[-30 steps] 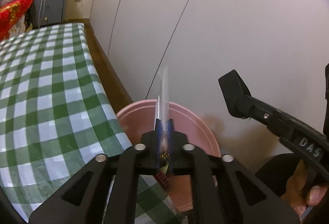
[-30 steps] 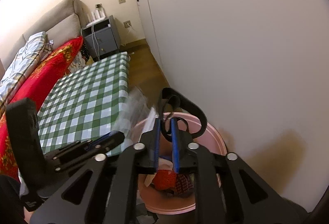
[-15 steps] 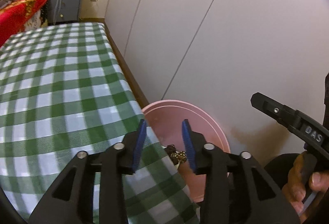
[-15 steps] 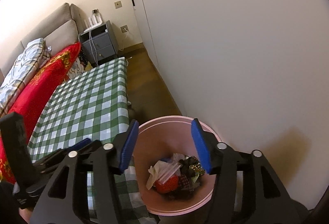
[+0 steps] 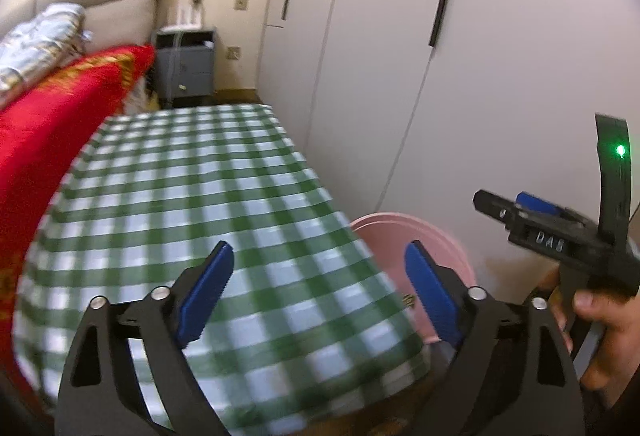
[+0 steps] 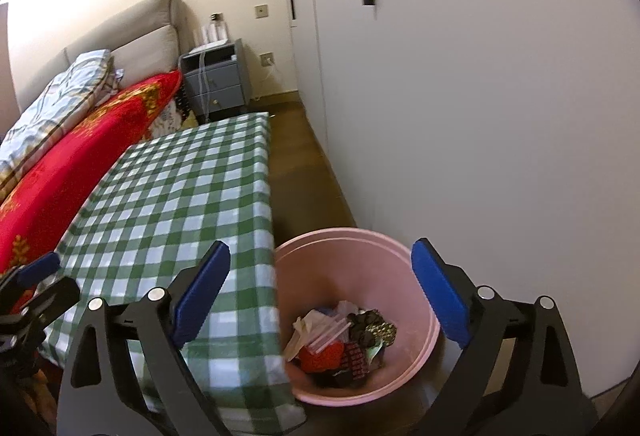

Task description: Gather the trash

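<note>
Left tongs (image 5: 316, 286) and right tongs (image 6: 322, 286) opening wide, both empty.

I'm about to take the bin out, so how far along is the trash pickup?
Done: a pile of wrappers and scraps lies in the pink bin. In hand: nothing; the left gripper and right gripper have nothing between their jaws, which are opening. Left: the checked tablecloth shows no trash, so little seems to remain; the floor beyond it is mostly hidden.

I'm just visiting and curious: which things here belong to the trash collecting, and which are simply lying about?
Part of the job:
- pink bin
- trash inside it
- left hand-held gripper, opening, empty
- right hand-held gripper, opening, empty

Just lying about:
- checked tablecloth
- red blanket
- grey nightstand
</note>
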`<state>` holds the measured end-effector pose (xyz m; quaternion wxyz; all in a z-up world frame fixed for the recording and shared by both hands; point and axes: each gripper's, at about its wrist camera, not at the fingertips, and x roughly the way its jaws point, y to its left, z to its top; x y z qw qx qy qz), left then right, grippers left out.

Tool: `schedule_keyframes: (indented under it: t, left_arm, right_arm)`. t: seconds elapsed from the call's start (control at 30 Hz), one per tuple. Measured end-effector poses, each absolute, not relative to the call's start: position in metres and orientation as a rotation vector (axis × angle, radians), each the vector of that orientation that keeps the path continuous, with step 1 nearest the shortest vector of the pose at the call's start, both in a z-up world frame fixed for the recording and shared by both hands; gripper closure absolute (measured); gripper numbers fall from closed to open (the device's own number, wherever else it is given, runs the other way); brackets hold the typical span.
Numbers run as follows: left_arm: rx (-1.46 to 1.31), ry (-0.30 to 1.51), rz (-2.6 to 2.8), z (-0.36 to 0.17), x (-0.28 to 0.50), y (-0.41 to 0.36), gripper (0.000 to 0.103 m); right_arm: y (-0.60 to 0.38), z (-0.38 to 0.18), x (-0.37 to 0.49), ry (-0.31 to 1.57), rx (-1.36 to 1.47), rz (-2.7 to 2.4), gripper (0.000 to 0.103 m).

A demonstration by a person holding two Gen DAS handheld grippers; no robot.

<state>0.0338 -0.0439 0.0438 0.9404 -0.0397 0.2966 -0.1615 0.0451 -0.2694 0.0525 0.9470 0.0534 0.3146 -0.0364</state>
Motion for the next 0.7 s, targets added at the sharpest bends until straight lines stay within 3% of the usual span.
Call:
schedule_keyframes:
  t: [0.1,0.37,0.7]
  left_arm:
    - [-0.061,0.594,-0.254,0.039,0.009,-0.031,0.009]
    - [-0.108,0.599,-0.109,0.032,-0.026,0.003,0.009]
    - [-0.122,0.621,0.031,0.009,-0.013,0.007,0.008]
  right_arm:
    - [-0.254,0.052,0.034,0.631,0.086,-0.037,0.009]
    - [-0.201,0.054,-0.014,0.542,-0.008,0.001,0.005]
    - [-0.196,0.035,-0.007,0.59,-0.006,-0.001,0.005]
